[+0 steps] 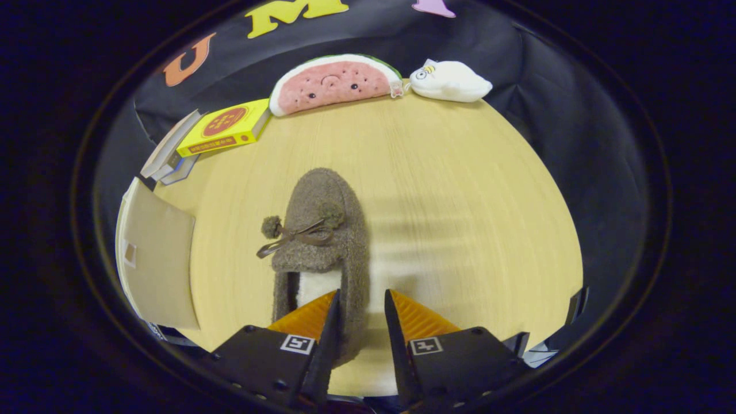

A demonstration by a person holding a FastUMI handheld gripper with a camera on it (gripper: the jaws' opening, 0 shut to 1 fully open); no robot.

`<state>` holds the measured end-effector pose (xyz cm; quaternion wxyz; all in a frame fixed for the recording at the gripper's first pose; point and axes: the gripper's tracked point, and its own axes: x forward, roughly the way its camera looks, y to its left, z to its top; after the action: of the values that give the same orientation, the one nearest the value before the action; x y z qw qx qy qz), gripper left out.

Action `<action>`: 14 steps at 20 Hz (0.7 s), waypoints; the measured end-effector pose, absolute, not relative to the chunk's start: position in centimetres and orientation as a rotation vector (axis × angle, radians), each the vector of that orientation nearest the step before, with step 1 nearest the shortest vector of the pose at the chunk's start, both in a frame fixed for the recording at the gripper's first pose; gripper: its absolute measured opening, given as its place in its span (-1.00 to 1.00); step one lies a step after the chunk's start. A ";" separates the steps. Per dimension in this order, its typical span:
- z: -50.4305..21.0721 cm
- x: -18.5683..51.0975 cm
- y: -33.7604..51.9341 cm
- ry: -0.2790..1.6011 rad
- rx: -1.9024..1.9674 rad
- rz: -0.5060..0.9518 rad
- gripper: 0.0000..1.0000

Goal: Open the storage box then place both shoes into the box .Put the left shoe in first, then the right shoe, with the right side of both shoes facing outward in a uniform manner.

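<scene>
Gripper (pixel 362 299) fingers straddle shoe (pixel 322 241) right wall, heel end.

shoe (pixel 325 241): mid table (pixel 460 201), toe far, heel wall between fingers of gripper (pixel 362 302)
box flap (pixel 158 259): left of shoe
books (pixel 221 129): far left
watermelon plush (pixel 333 83): far edge
white plush (pixel 451 80): right of watermelon plush

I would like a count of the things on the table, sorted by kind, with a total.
Shoes: 1, the brown fuzzy shoe, its side wall between the fingers of the tool
Plush toys: 2, the watermelon plush and the white plush
Books: 1 yellow book on a small stack whose number I cannot tell
Boxes: 1, the beige box
Total: 5
</scene>
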<state>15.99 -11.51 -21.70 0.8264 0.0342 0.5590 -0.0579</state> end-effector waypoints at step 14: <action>-16.6 13.1 -9.4 1.106 0.162 -0.146 -1.00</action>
<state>13.07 -9.44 -16.56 0.8453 0.0767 0.5242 -0.0692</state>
